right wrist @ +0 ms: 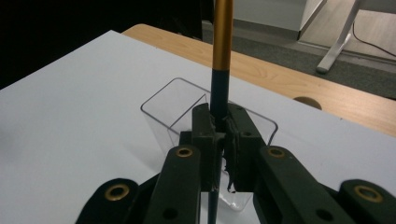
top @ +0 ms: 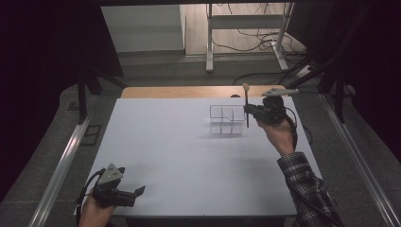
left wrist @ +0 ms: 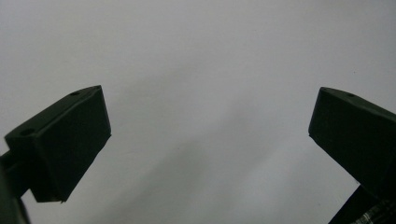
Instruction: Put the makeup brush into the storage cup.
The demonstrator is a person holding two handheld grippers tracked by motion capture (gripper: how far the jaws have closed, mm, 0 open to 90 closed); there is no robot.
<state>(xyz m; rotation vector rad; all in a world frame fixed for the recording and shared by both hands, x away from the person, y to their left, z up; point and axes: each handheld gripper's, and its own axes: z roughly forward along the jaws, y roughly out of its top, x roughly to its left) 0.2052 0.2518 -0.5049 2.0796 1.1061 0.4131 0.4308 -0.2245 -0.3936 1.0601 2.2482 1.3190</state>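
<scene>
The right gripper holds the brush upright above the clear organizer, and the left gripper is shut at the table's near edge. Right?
Not quite: the left gripper is open, its jaws wide apart in the left gripper view. The right gripper does hold the brush upright above the clear organizer.

Our right gripper [top: 248, 110] is clamped shut, raised at the far right; our left gripper [top: 137, 193] rests low, jaws spread wide.

The worktop [top: 179, 151] is white with a light wood strip at its far edge. The brush [right wrist: 220, 70] has a black and gold handle. The organizer [right wrist: 163, 112] is clear; the sleeve [top: 307, 189] is plaid; both tools are black.
</scene>
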